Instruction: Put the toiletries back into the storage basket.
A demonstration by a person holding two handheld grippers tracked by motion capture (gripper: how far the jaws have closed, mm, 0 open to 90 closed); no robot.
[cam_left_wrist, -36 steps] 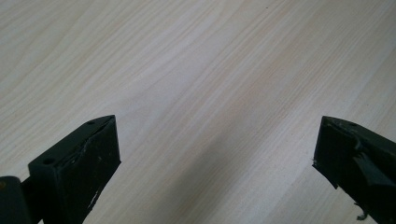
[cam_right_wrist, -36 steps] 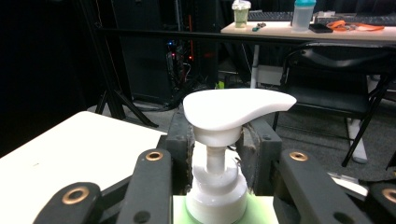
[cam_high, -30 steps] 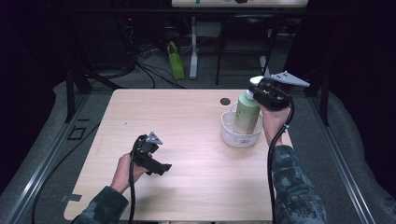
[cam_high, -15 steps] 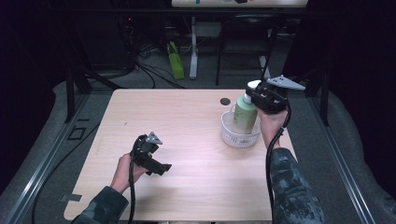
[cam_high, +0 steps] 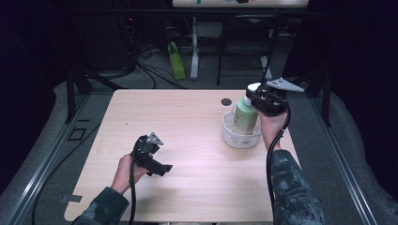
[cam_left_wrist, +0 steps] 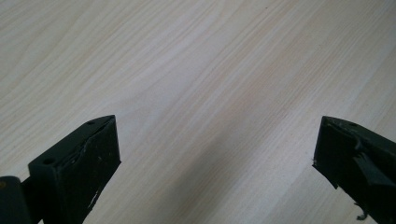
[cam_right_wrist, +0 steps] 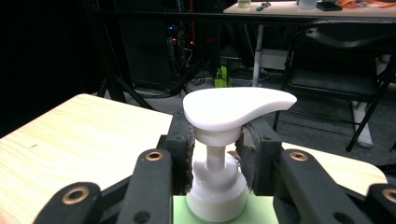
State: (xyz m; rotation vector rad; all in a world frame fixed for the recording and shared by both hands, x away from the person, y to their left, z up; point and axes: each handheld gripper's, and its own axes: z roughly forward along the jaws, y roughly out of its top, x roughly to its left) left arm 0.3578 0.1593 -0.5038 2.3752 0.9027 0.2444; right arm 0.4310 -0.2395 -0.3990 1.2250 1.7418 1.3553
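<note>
While the wooden table (cam_high: 187, 122) carries a white mesh basket (cam_high: 241, 137) near its right edge, a green pump bottle (cam_high: 246, 118) stands upright in that basket. Clamped on the bottle's neck under the white pump head (cam_right_wrist: 236, 108), the right gripper (cam_high: 257, 101) sits above the basket. Well left of the basket, the left gripper (cam_high: 162, 168) rests low over bare wood, jaws spread wide and empty. A small dark disc (cam_high: 226, 101) lies just behind the basket.
</note>
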